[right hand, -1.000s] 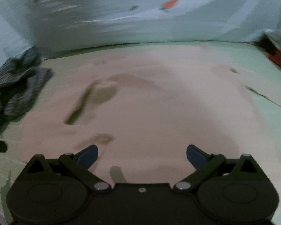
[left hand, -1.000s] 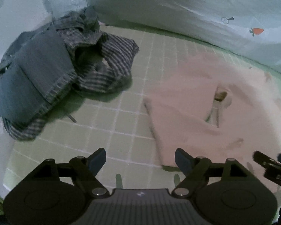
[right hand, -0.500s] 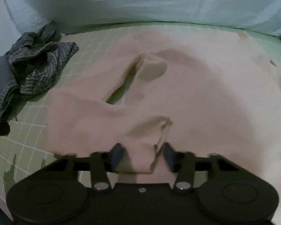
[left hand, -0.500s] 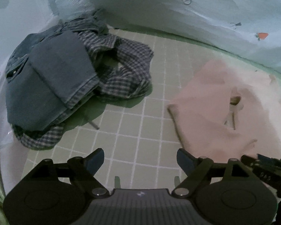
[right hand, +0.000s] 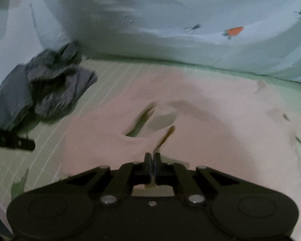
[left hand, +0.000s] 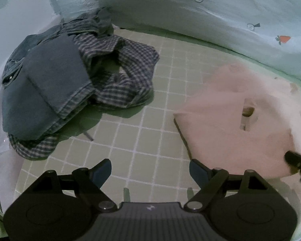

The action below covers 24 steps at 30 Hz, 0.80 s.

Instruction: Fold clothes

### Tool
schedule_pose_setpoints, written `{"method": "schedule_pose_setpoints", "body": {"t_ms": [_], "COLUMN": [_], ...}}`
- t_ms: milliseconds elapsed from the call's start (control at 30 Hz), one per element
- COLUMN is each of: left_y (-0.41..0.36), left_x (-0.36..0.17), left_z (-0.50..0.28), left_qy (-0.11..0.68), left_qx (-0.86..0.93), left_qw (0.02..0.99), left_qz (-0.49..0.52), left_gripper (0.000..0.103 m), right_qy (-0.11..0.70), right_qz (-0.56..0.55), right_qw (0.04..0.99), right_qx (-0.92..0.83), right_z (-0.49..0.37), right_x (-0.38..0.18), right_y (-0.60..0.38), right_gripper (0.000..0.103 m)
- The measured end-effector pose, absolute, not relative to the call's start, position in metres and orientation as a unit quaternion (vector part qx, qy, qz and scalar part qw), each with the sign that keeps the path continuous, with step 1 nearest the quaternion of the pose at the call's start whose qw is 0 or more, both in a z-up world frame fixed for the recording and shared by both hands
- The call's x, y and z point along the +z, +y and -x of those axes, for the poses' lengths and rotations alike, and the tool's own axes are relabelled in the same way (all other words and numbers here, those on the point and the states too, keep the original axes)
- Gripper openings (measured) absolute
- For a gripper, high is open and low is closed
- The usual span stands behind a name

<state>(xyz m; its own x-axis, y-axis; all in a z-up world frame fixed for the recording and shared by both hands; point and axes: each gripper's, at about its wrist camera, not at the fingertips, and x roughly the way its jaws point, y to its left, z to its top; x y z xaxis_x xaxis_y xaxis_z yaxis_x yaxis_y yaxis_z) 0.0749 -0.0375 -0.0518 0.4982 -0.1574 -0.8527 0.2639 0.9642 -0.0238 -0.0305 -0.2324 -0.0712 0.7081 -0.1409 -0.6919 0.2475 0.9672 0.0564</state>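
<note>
A pale pink garment [right hand: 200,120] lies spread on the green gridded mat [left hand: 134,138]. My right gripper [right hand: 152,157] is shut on a pinched fold at the garment's near edge, which rises into its fingers. In the left wrist view the same pink garment [left hand: 230,124] lies to the right, and the right gripper's dark tip [left hand: 297,160] shows at its far right edge. My left gripper [left hand: 150,170] stands open above bare mat, its right finger [left hand: 198,169] next to the garment's near left corner, with nothing between the jaws.
A heap of blue denim [left hand: 44,88] and checked shirt [left hand: 122,76] sits at the mat's back left. A light blue sheet with carrot prints [right hand: 190,24] rises behind the mat. The mat's left edge meets a white surface [left hand: 2,160].
The right gripper went from wide open over the pink garment to shut on a fold of it and lifted it slightly. The left gripper stayed open, its view drifting a little.
</note>
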Motion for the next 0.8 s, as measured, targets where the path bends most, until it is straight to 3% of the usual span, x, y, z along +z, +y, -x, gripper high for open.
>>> {"method": "schedule_pose_setpoints", "body": {"t_ms": [267,800], "left_y": [-0.091,-0.179], "left_x": [-0.051,-0.042], "left_z": [-0.072,-0.096], "left_qy": [0.492,0.495], "left_qx": [-0.115,-0.024], "left_qw": [0.862,0.865], "left_qz": [-0.047,-0.074], "left_gripper": [0.085,0.085], "right_qy": [0.333,0.283], "right_qz": [-0.109,-0.155], "right_qw": [0.921,0.911], "right_qx": [-0.171,-0.258], "right_z": [0.054,0.045], "right_x": [-0.048,-0.059], "right_y": [-0.323,-0.552], "right_gripper": [0.002,0.002]}}
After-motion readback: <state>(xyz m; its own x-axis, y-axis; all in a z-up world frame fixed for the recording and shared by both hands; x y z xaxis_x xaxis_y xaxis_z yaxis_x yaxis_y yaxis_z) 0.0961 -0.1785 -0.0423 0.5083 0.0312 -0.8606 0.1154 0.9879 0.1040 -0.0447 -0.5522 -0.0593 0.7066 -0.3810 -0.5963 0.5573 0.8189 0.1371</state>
